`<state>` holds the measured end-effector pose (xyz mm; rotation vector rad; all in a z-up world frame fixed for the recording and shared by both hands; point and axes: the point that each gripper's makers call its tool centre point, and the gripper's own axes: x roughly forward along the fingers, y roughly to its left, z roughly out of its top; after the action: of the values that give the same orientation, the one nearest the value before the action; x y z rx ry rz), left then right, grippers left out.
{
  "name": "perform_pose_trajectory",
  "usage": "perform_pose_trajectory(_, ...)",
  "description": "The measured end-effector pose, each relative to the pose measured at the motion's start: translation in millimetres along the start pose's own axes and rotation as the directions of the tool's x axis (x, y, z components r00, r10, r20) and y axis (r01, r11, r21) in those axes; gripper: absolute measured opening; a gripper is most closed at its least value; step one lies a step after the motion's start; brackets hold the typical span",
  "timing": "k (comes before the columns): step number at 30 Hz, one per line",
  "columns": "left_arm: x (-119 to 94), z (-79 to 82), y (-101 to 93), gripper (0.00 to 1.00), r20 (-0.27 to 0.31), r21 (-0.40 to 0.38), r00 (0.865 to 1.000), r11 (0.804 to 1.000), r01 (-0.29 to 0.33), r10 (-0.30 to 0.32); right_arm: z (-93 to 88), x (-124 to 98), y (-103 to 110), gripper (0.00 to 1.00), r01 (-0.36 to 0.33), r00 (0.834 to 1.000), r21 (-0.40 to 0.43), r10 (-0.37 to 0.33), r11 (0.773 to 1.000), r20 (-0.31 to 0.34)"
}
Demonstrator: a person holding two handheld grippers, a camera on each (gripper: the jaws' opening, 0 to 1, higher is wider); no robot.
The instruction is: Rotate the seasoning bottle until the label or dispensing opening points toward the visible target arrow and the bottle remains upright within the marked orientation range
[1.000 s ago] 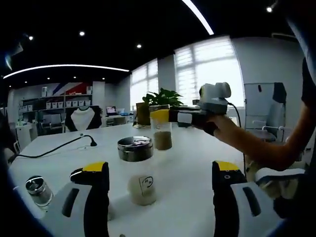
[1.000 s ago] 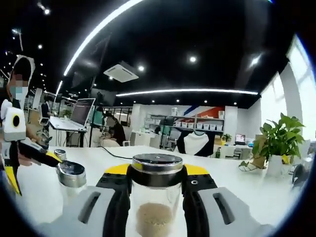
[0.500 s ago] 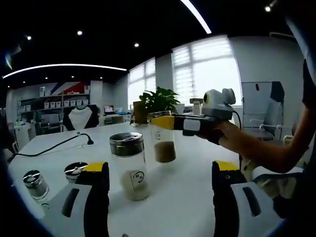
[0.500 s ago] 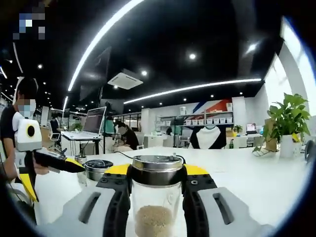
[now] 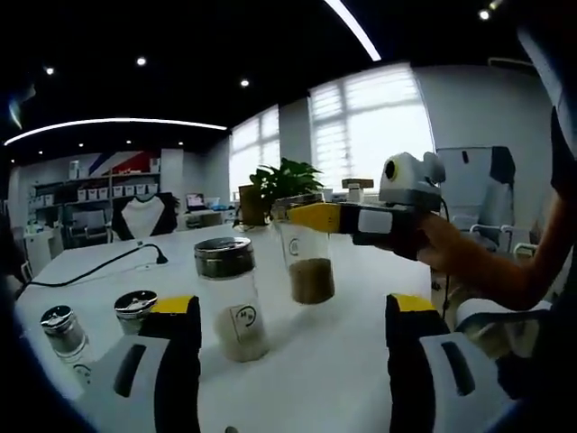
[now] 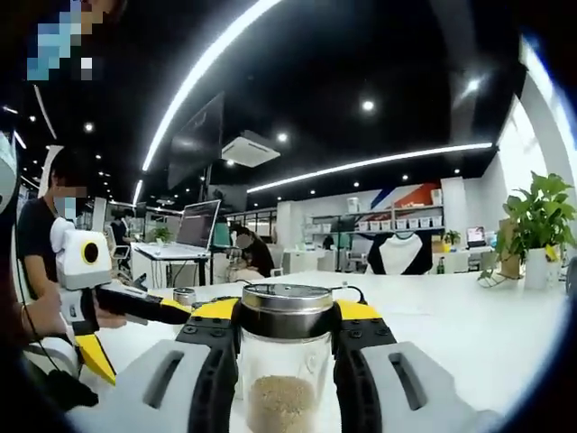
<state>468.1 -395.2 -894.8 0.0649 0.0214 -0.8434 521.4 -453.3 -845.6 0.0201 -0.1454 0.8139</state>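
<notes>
The right hand-held gripper point(image 6: 287, 336) has its jaws closed around the neck of the seasoning bottle point(image 6: 285, 370), a clear jar with a metal cap and brown granules at the bottom. In the right gripper view the bottle's base is cut off by the lower edge, so whether it touches the tabletop point(image 6: 469, 334) cannot be told there. In the left gripper view the same bottle point(image 5: 308, 255) stands upright beyond a second jar point(image 5: 230, 298), with the right hand-held gripper point(image 5: 306, 217) reaching it from a person's hand point(image 5: 451, 248). No arrow or marked range can be made out on the tabletop point(image 5: 352, 352).

The left hand-held gripper point(image 5: 287, 311) stands wide, jaws apart with nothing between them; the second jar sits ahead of its left jaw. That jar carries a small round label too small to read. To the left of the second jar are two small shakers point(image 5: 65, 329), partly hidden by the left jaw.
</notes>
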Motion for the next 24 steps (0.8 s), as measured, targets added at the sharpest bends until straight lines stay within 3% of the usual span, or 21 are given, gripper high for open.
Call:
perform_pose_trajectory(6,-3,2.7,-2.5,0.87,0.01,0.004,1.0,1.0,0.01,-0.01,2.2,-2,12,0.37,-0.034,0.999,0.022,0.034,0.999,0.007)
perform_pose_trajectory(12,-5,11.9,-11.3,0.85,0.067,-0.002,0.996,0.999,0.052,-0.052,0.3,-4,24,0.37,-0.055,0.998,0.023,0.055,0.998,0.006)
perform_pose_trajectory(15,-2,7.5,-15.0,0.84,0.048,0.017,0.997,0.998,0.059,-0.06,-1.6,-5,33,0.37,-0.084,0.996,0.035,0.084,0.996,0.003)
perform_pose_trajectory(18,-1,-1.2,-22.2,0.8,-0.01,0.046,0.995,0.994,0.098,-0.098,-1.4,-5,41,0.37,-0.114,0.993,0.047,0.114,0.992,0.004)
perform_pose_trajectory(24,3,-2.5,-32.7,0.76,-0.021,0.083,0.989,0.986,0.145,-0.144,0.8,-6,66,0.37,-0.198,0.98,0.07,0.197,0.978,0.018)
